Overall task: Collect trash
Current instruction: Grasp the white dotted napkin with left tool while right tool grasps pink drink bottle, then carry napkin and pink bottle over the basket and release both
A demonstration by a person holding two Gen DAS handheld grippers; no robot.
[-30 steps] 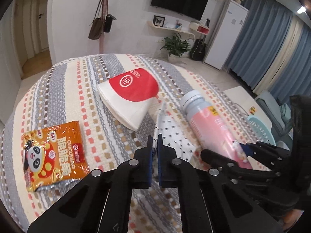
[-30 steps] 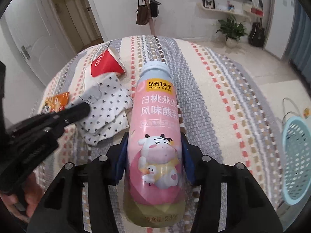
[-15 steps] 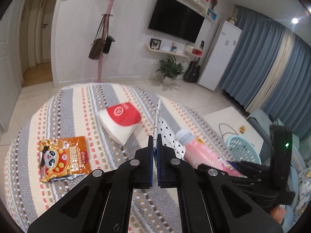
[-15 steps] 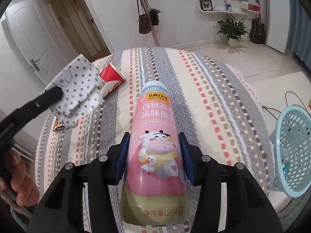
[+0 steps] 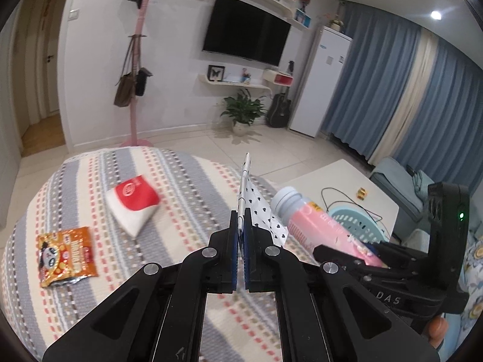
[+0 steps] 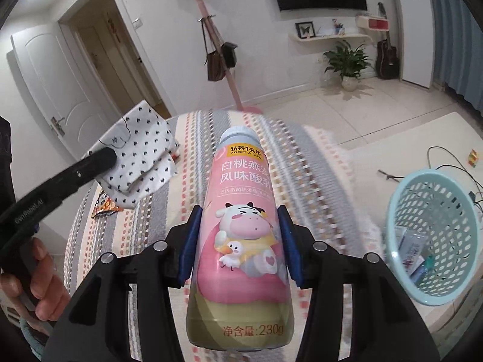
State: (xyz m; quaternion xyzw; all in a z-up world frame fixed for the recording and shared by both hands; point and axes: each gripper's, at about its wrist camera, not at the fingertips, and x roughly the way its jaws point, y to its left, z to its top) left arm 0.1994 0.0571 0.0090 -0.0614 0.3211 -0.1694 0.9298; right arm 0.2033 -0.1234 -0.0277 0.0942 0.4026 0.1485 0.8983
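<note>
Left wrist: left gripper (image 5: 241, 235) jaws clamped on heart-print tissue pack (image 5: 265, 214); right gripper (image 6: 240, 241) jaws clamped on pink yogurt bottle (image 6: 241, 208), near blue basket (image 6: 434, 298)

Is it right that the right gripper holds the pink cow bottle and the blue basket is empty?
Not quite. The right gripper does hold the pink cow bottle, but the blue basket is not empty: the right wrist view shows some packaging already lying inside it.

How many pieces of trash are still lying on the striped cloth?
2: the orange snack packet near the left edge, and the red-and-white tissue pack toward the middle. The grippers could be hiding more of it.
</note>
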